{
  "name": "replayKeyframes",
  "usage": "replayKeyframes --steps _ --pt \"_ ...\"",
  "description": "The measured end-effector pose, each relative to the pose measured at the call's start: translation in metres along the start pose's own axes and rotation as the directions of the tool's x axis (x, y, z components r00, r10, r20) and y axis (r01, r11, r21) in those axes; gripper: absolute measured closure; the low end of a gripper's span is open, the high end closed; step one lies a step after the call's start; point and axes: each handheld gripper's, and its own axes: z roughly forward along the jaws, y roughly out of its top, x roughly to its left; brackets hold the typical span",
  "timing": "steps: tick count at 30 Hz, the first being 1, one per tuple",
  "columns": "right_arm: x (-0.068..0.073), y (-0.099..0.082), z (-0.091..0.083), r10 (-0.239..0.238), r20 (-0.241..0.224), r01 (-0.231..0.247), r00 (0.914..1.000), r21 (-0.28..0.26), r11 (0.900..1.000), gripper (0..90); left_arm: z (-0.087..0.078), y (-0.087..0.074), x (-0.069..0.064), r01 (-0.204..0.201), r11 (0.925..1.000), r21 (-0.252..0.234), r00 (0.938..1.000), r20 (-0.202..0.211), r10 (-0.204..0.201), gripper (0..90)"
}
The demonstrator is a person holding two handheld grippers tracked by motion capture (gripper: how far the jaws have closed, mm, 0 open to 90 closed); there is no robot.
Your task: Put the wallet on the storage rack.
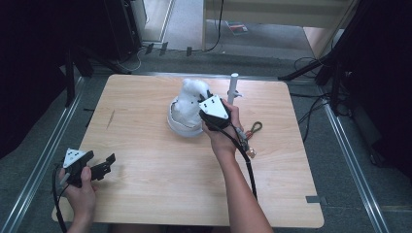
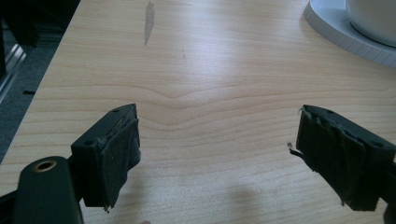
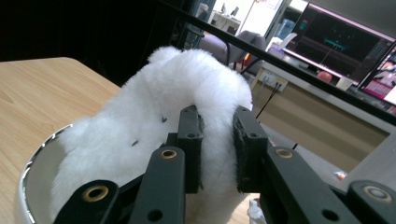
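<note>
R gripper (image 3: 217,149): jaws clamped on white plush toy, fur squeezed between pads; in high view it sits at table centre, hand behind it.
Plush toy (image 3: 154,116): fluffy white, partly inside white bowl, upper part sticking up above rim, pinched by R gripper.
Bowl (image 1: 176,124): white, round, mid-table, slightly far of centre; toy in it.
L gripper (image 2: 217,158): jaws wide apart, nothing between, just bare wood; held over near-left corner of table, well apart from bowl.
Table (image 1: 145,160): light wood.
White tube (image 1: 232,87): upright, just right of toy, behind R hand.
Carabiner w/ strap (image 1: 252,131): flat on table, right of R hand.
</note>
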Motion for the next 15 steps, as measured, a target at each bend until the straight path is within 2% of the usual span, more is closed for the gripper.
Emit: replayKeyframes --steps 3,9,13,15 --pt "0.005 -0.001 0.002 -0.041 0.008 0.041 0.9991 -0.007 0.9991 76.5 0.0 0.0 0.0 0.0 1.0 -0.001 1.0 0.0 0.0 14.2" --pt "0.017 -0.001 0.002 -0.103 -0.01 0.103 0.9946 -0.006 0.9947 76.0 0.0 0.0 0.0 0.004 1.0 0.0 1.0 0.001 -0.004 14.2" --pt "0.019 -0.001 0.002 -0.096 -0.015 0.096 0.9953 -0.011 0.9954 75.4 0.0 0.0 0.0 0.004 1.0 0.0 1.0 0.002 -0.004 14.2" --pt "0.019 -0.001 0.002 -0.062 -0.03 0.061 0.9976 -0.011 0.9981 74.7 0.0 0.0 0.0 0.007 1.0 -0.001 1.0 0.002 -0.006 14.2"
